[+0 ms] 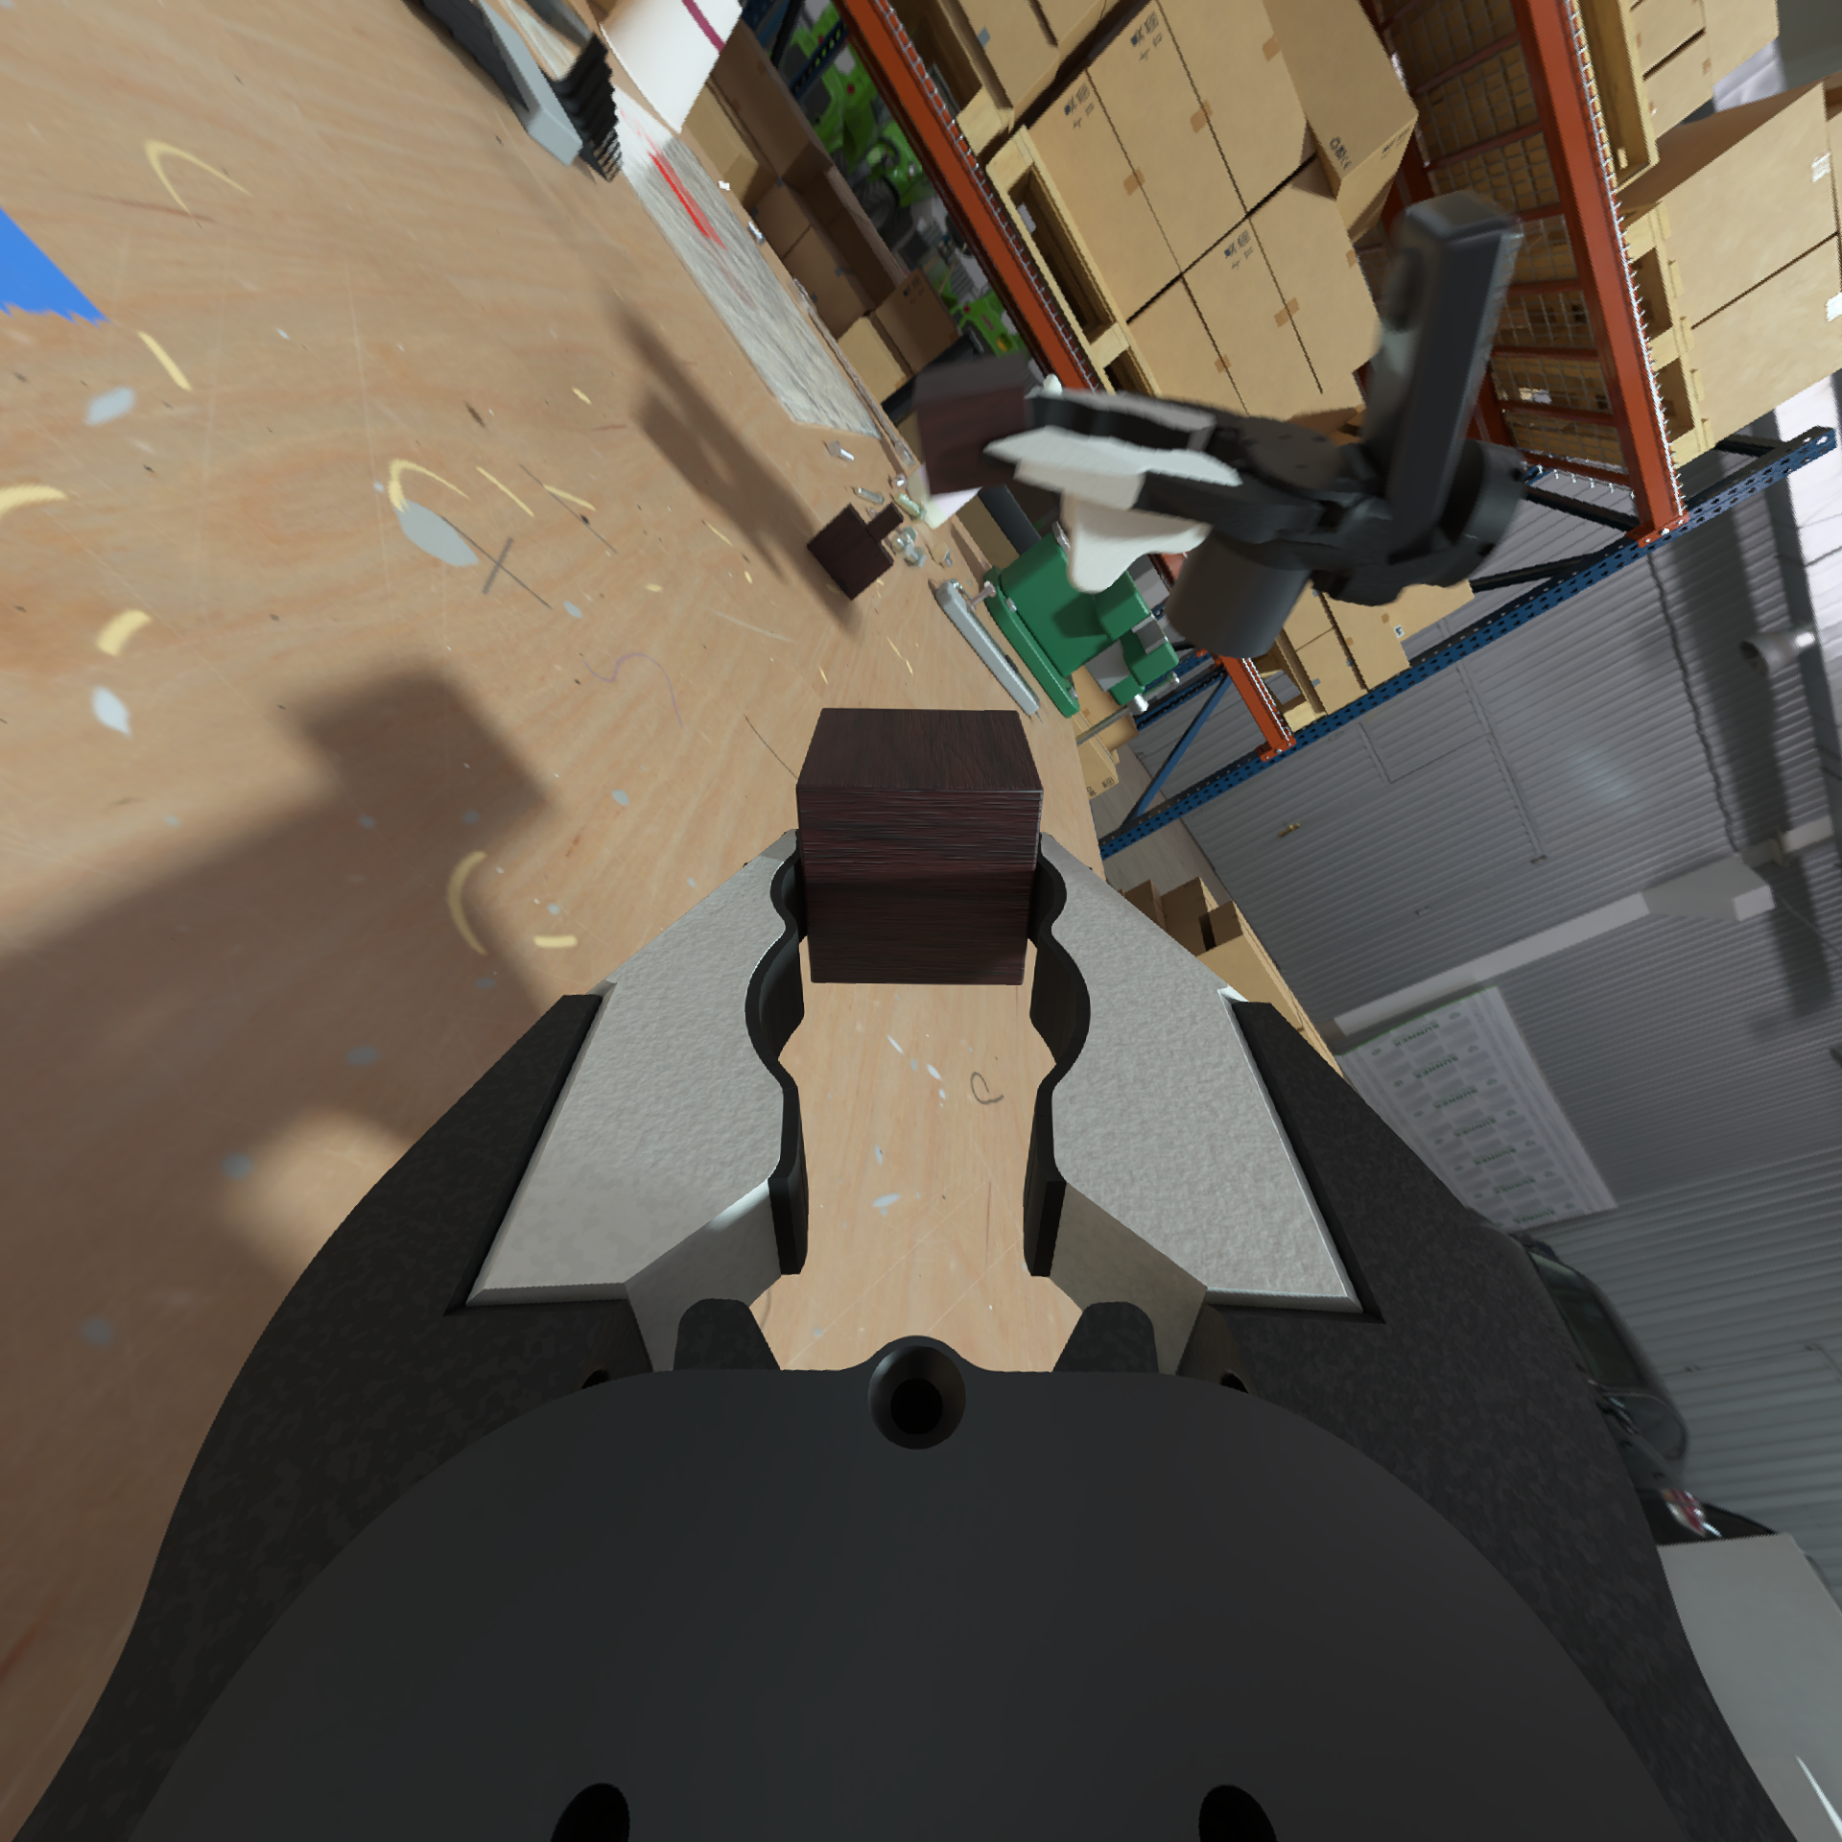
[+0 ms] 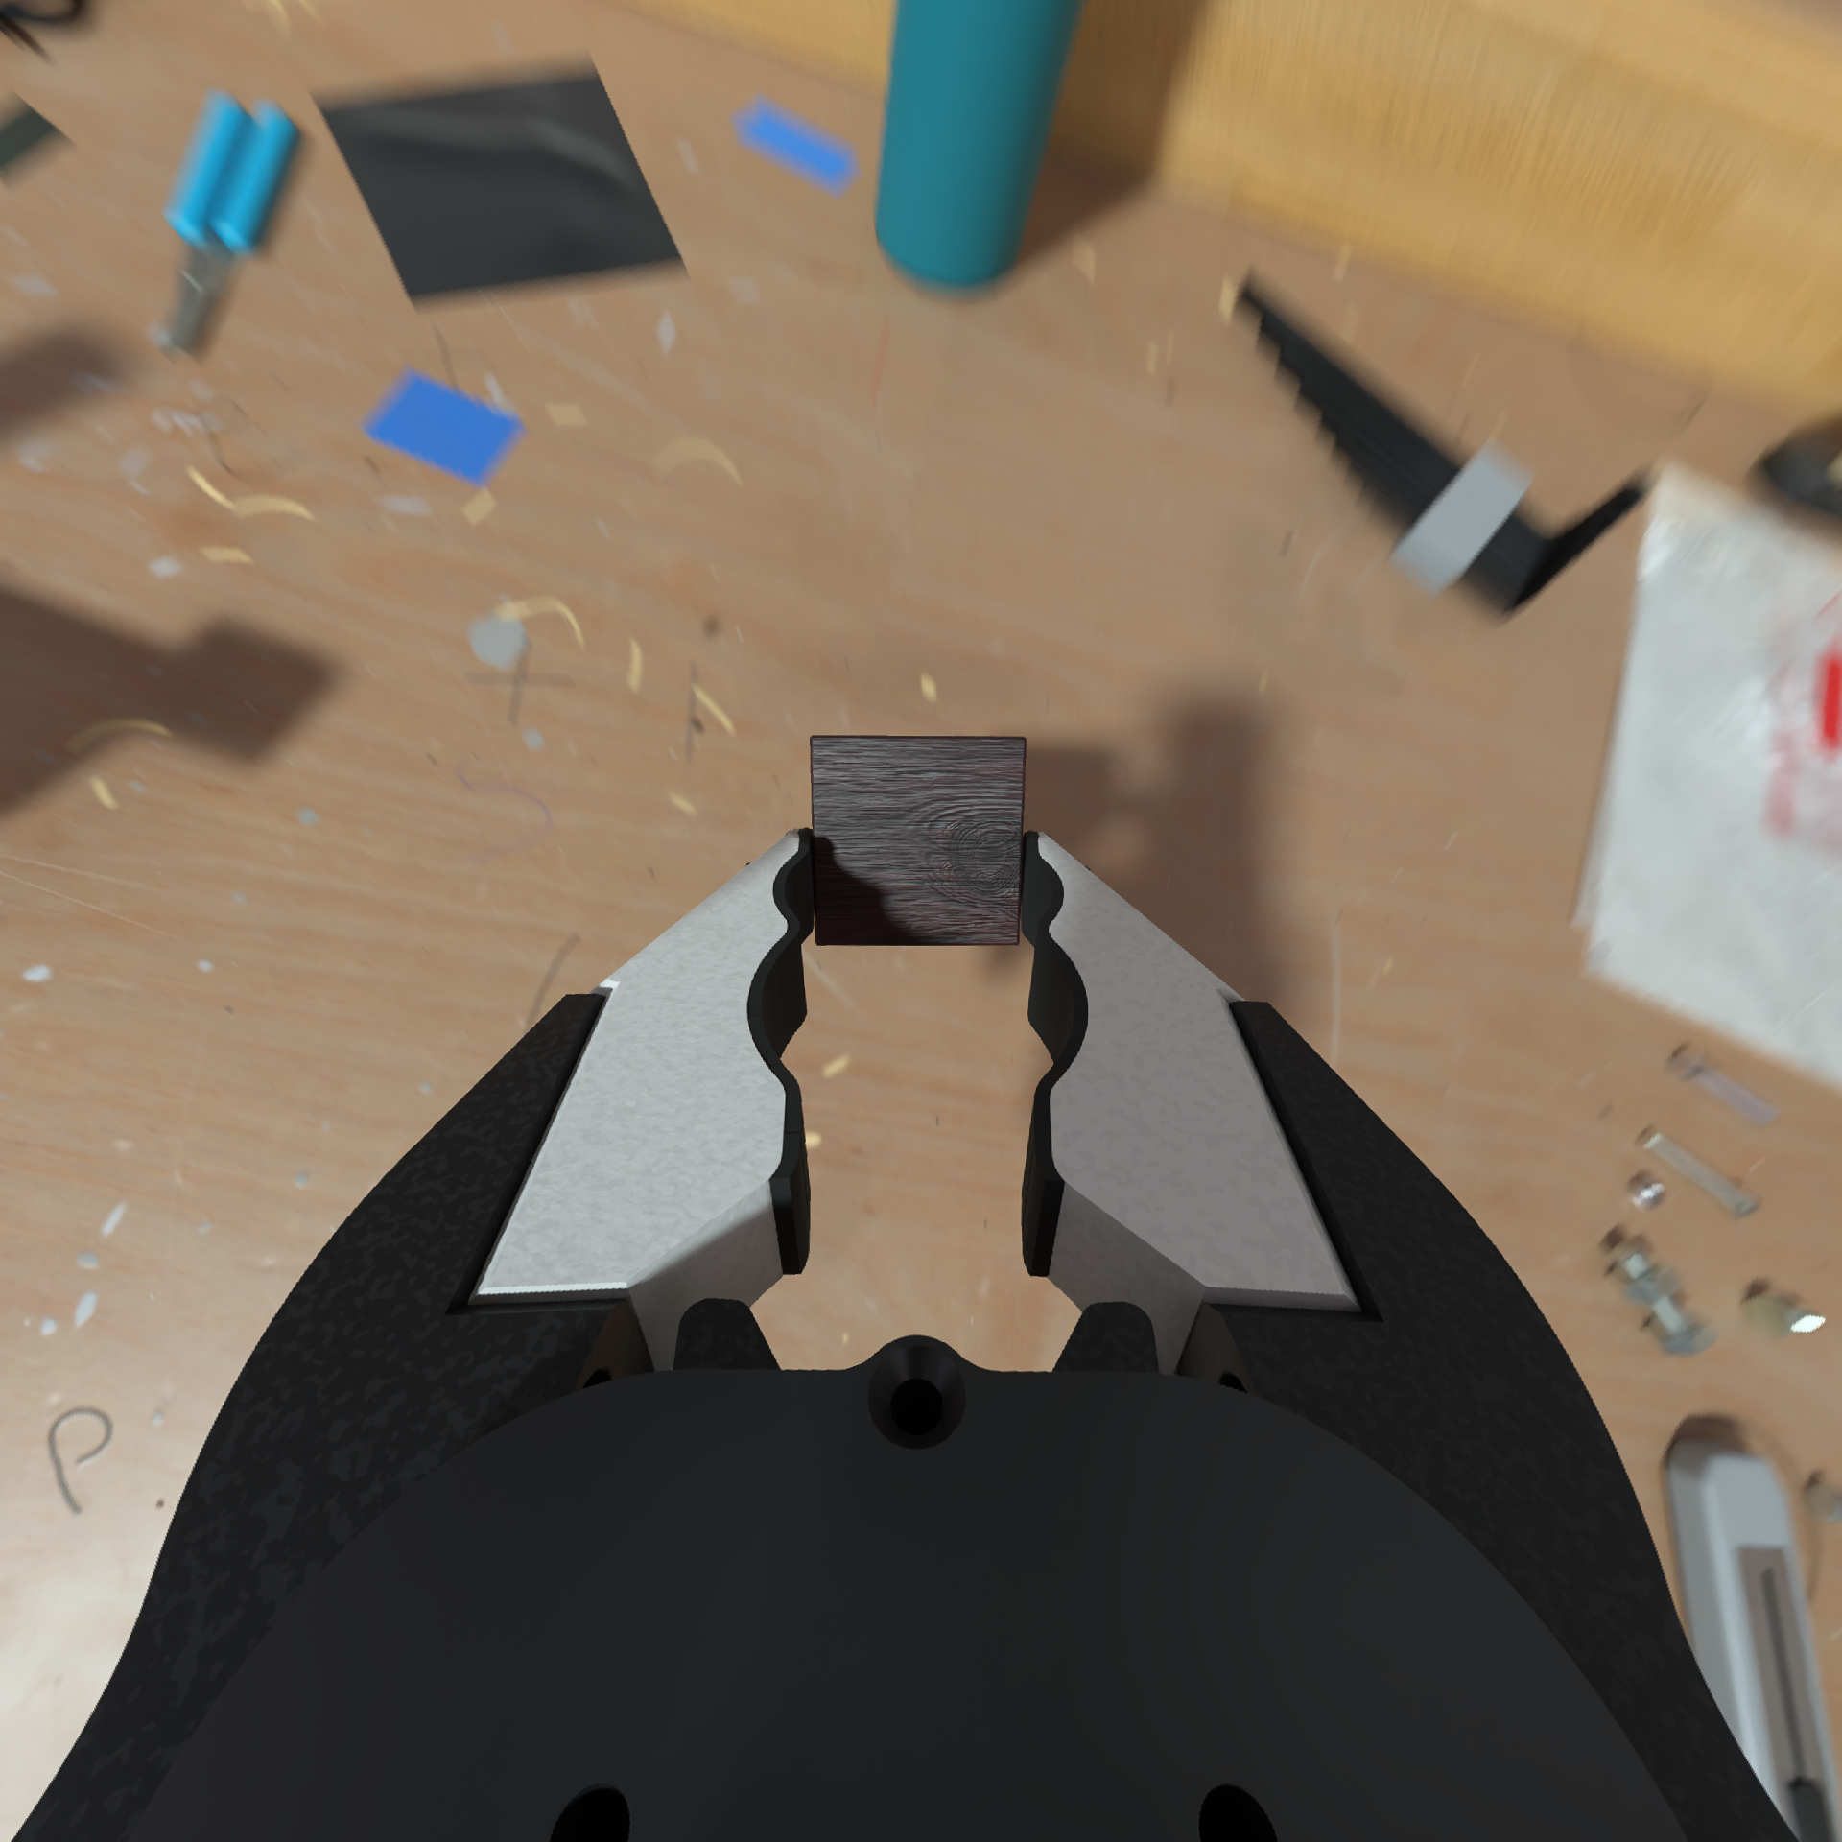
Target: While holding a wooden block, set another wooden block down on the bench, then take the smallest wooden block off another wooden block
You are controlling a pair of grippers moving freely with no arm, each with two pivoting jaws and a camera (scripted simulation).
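My left gripper (image 1: 917, 857) is shut on a dark wooden block (image 1: 917, 797) and holds it above the bench (image 1: 399, 598). My right gripper (image 2: 917, 847) is shut on a second dark wooden block (image 2: 917, 797), also off the bench (image 2: 897, 518). The left wrist view shows the right gripper (image 1: 1007, 439) farther off with its block (image 1: 967, 429) in the air. Below it on the bench stands a larger dark block (image 1: 842, 558), with the smallest block (image 1: 883, 520) against its upper side, apparently resting on it.
A green vise (image 1: 1076, 618), loose bolts (image 1: 902, 508) and a grey knife (image 1: 982, 638) lie near the bench edge. The right wrist view shows a teal cylinder (image 2: 967, 140), a black mat (image 2: 498, 189), a black comb-like tool (image 2: 1415, 449), a white sheet (image 2: 1724, 758) and bolts (image 2: 1655, 1286).
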